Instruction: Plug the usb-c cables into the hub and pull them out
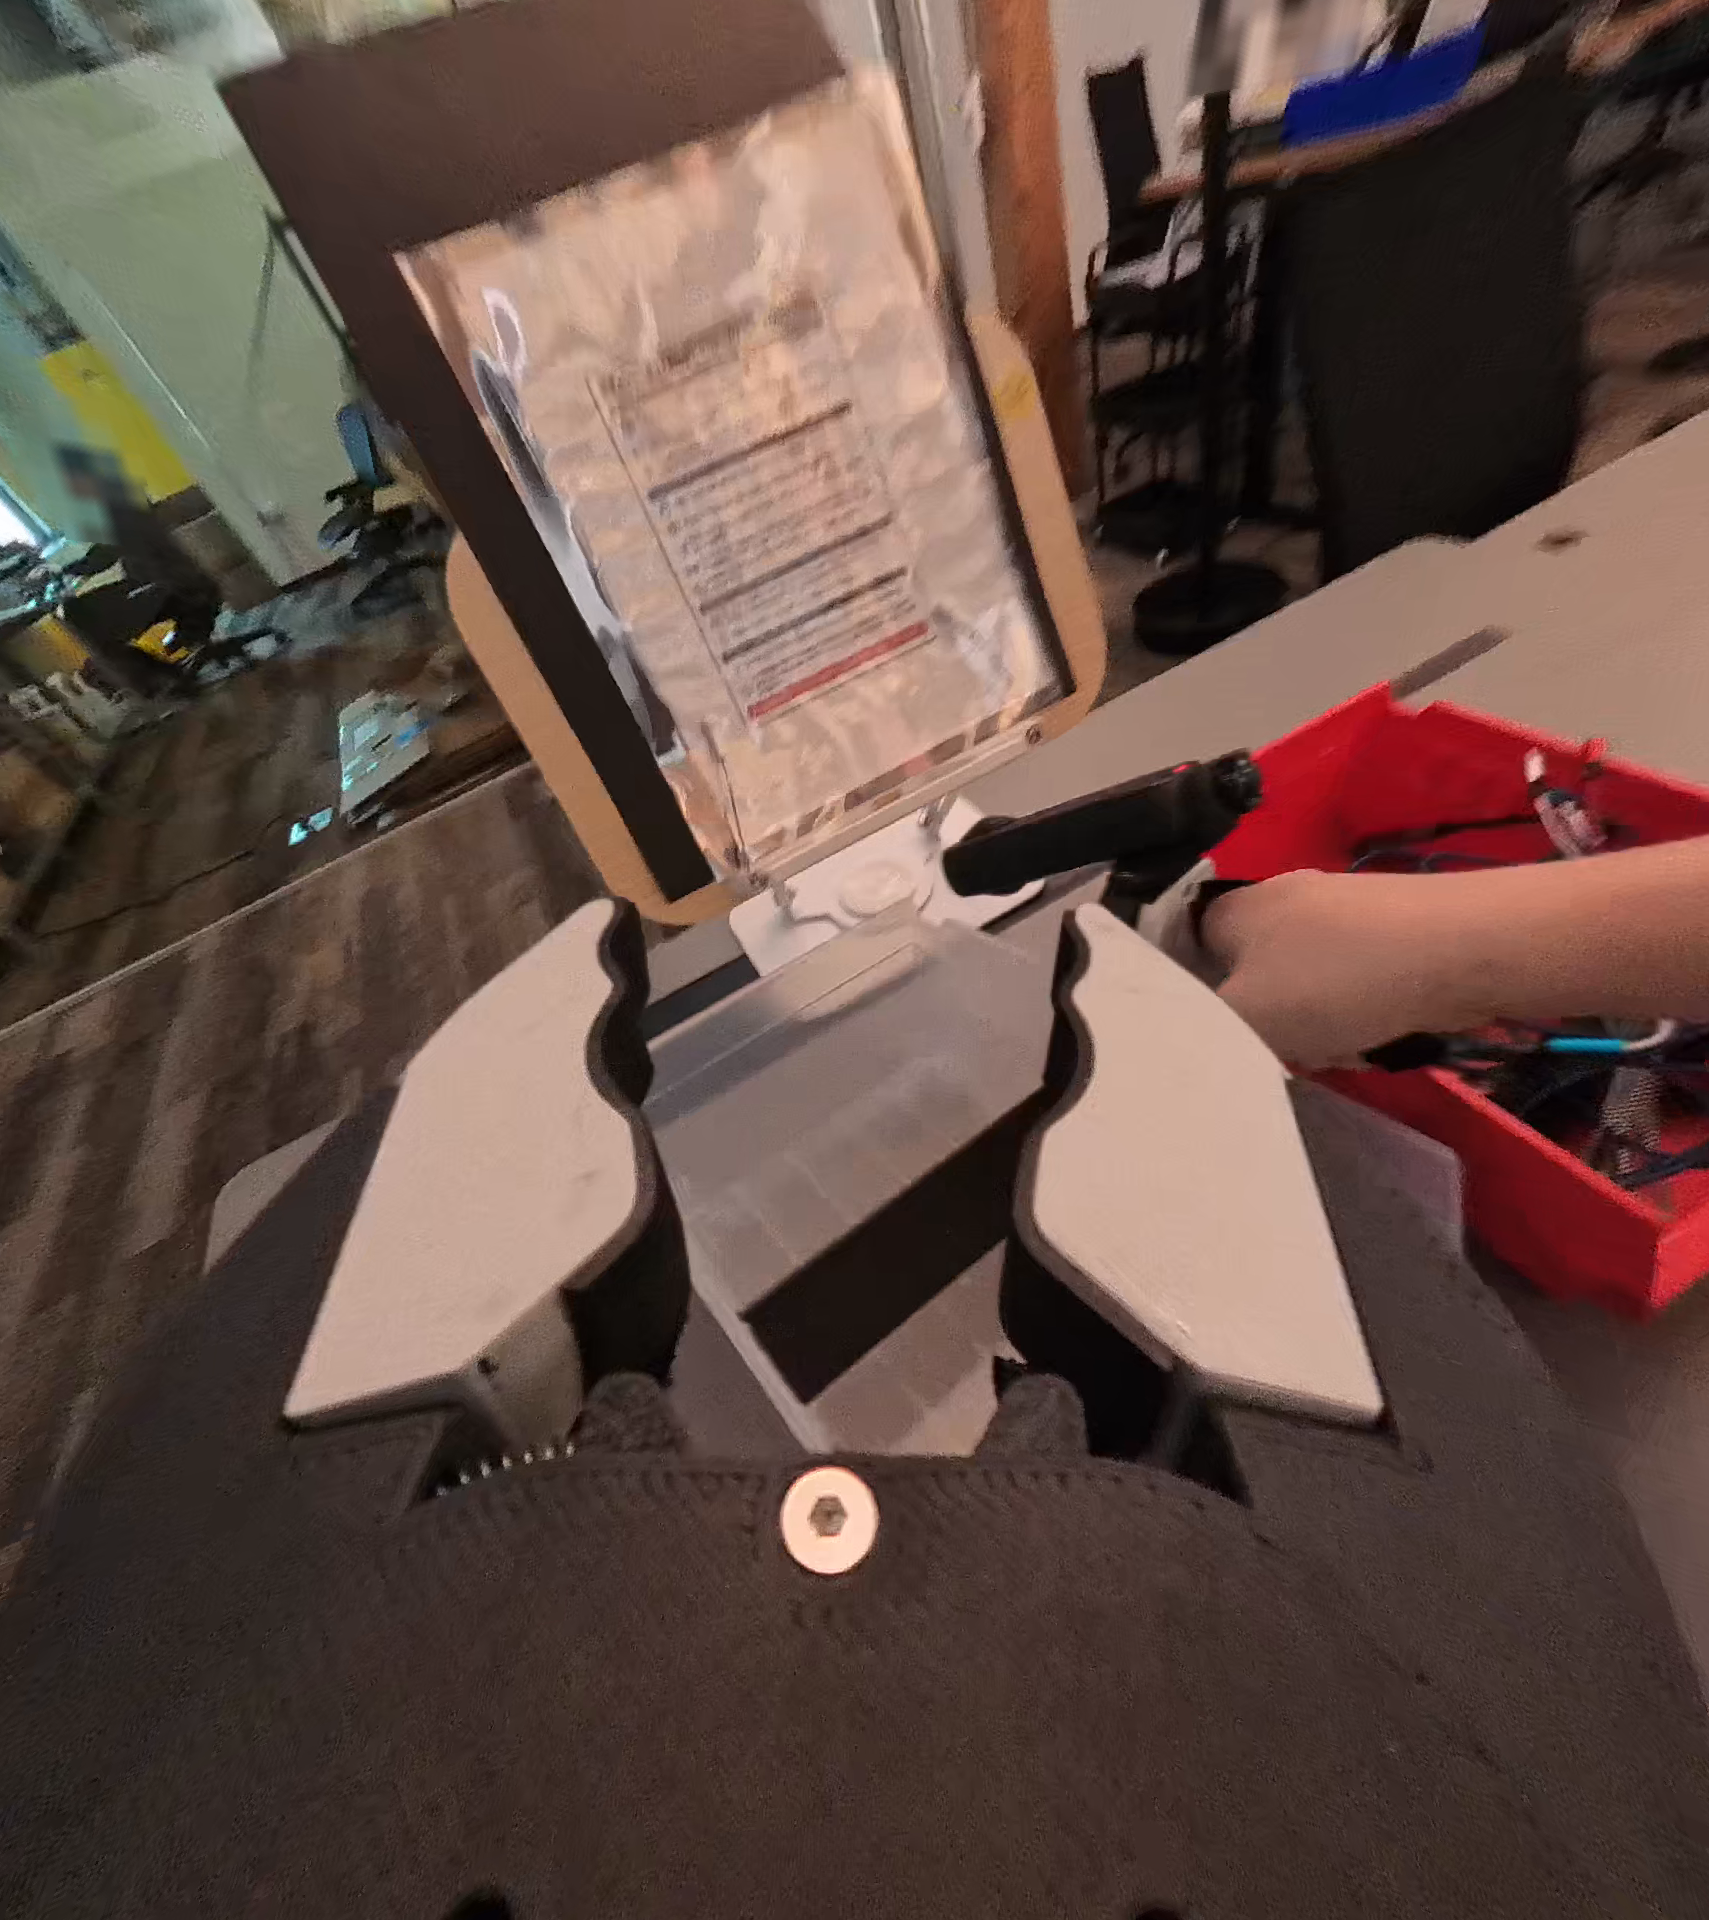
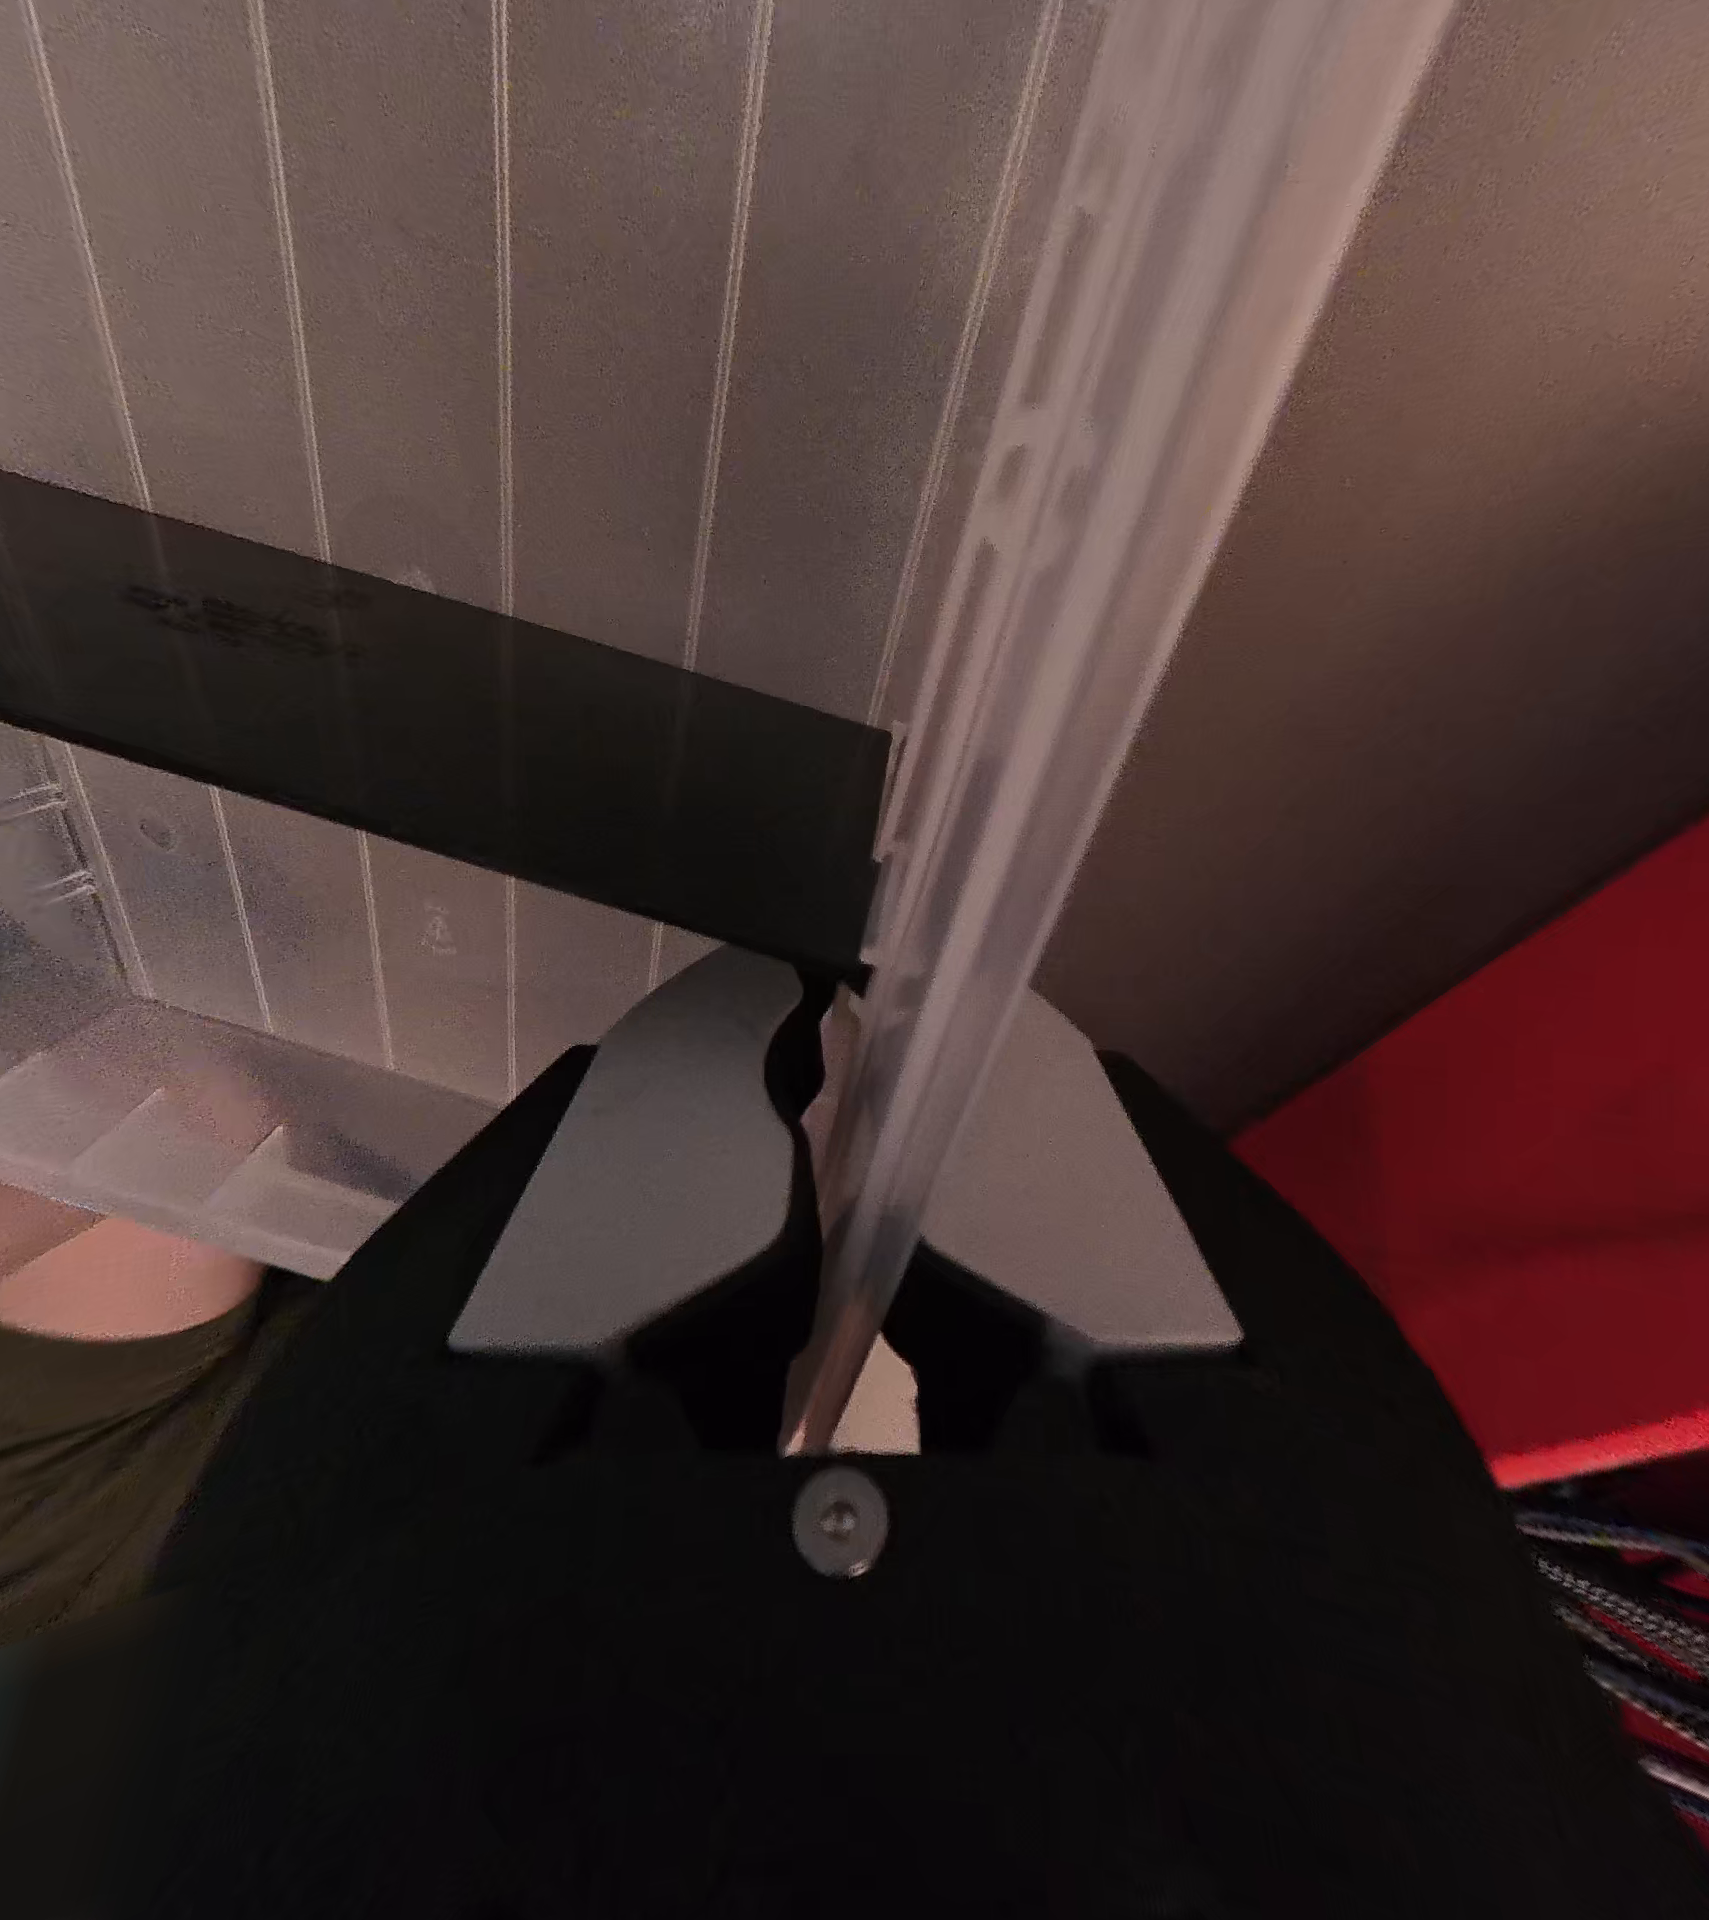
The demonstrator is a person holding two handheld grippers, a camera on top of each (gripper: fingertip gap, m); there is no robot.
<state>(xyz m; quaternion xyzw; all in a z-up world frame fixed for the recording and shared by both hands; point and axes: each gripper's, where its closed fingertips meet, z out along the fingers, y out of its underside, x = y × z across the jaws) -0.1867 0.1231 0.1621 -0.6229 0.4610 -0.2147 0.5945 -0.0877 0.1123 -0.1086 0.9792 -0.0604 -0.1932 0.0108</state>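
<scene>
My left gripper (image 1: 850, 925) is open. A clear plastic box (image 1: 829, 1101) with a black strip (image 1: 881, 1278) across it lies below and between its fingers, and the pads do not press on it. My right gripper (image 2: 881, 1029) is shut on the thin clear rim (image 2: 1089, 520) of that box, which runs up between its fingers. The black strip (image 2: 414, 727) crosses the box's ribbed panel (image 2: 414, 312) just beyond the left fingertip. In the left wrist view a hand (image 1: 1401, 966) holds the right gripper's black handle (image 1: 1099, 821). Braided cables (image 1: 1608, 1081) lie in a red bin (image 1: 1556, 1226). I cannot make out a hub.
A framed sign holder (image 1: 756, 520) stands on a white base just beyond the box. The grey table (image 1: 1608, 520) runs back to the right. The red bin (image 2: 1556, 1143) with cables (image 2: 1681, 1662) is at the right gripper's right. A hand (image 2: 102, 1278) shows low on the left. The left gripper's tips are roughly 30 cm from the right gripper's.
</scene>
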